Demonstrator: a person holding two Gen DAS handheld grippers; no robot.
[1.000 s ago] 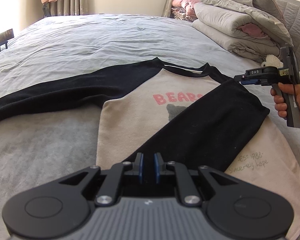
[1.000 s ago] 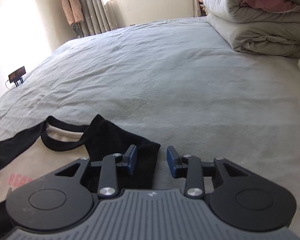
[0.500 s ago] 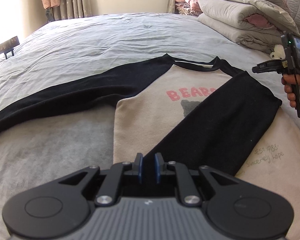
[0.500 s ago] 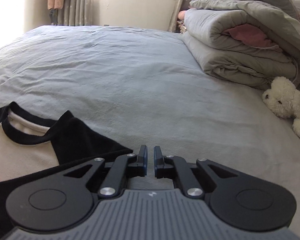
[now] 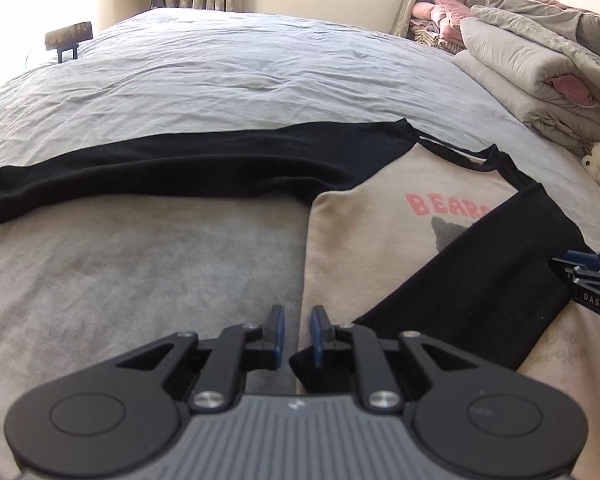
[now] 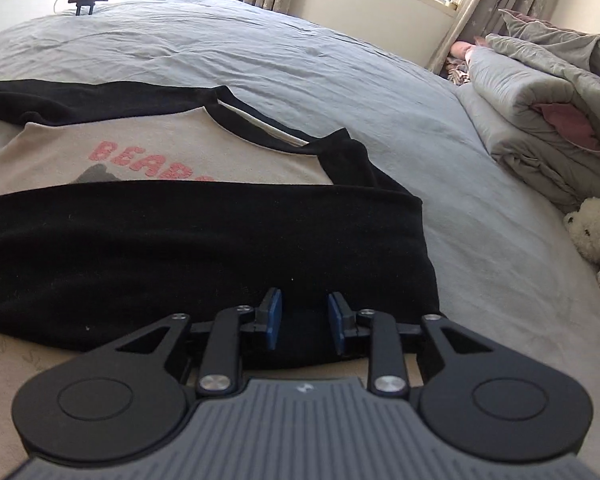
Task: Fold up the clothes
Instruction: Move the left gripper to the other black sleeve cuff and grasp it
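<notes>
Beige shirt (image 5: 364, 264) with black sleeves lies flat on the grey bed (image 5: 220, 80), print up. I see 1 sleeve (image 6: 180, 248) folded across the chest and the other sleeve (image 5: 160, 168) stretched out straight. My left gripper (image 5: 298, 330) hangs over the folded sleeve's cuff, jaws slightly parted, gripping nothing. My right gripper (image 6: 304, 322) has just been opening; its jaws stand apart over the folded sleeve near the shoulder, holding nothing.
</notes>
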